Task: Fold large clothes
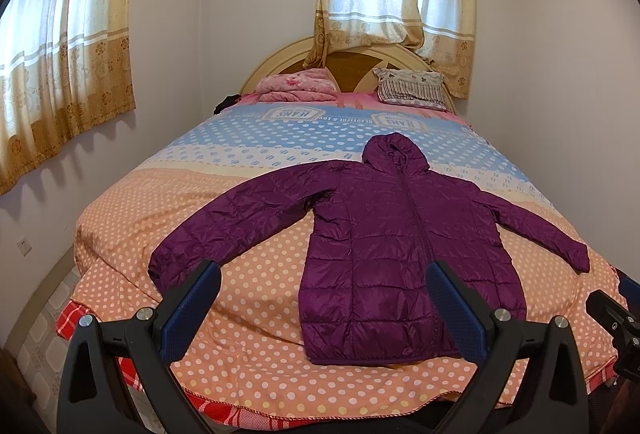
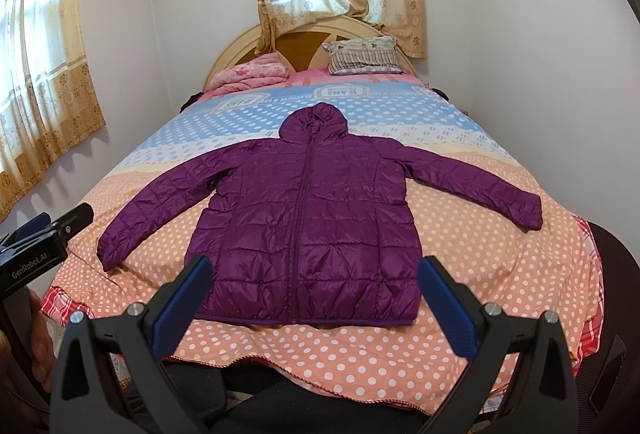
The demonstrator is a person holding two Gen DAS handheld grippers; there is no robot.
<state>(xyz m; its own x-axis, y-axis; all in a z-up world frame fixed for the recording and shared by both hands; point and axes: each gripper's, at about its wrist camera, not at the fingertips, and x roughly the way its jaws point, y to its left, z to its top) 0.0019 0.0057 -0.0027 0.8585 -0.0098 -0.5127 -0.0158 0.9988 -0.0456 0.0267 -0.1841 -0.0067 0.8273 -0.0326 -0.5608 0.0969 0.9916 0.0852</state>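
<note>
A purple quilted hooded jacket (image 1: 384,234) (image 2: 308,222) lies flat on the bed, zipped, front up, hood toward the headboard, both sleeves spread outward. My left gripper (image 1: 322,274) hovers open above the foot of the bed, nothing between its blue pads; its left finger is near the cuff of the left sleeve (image 1: 168,262). In the right wrist view my right gripper (image 2: 314,268) is open too, held over the jacket's hem (image 2: 304,320), apart from it. The left gripper (image 2: 44,234) also shows at that view's left edge.
The bed (image 1: 260,374) has a dotted orange, cream and blue cover. A folded pink blanket (image 1: 296,86) and a striped pillow (image 1: 412,86) lie by the headboard. Walls and curtained windows stand close on both sides. A hand (image 2: 36,338) shows low left.
</note>
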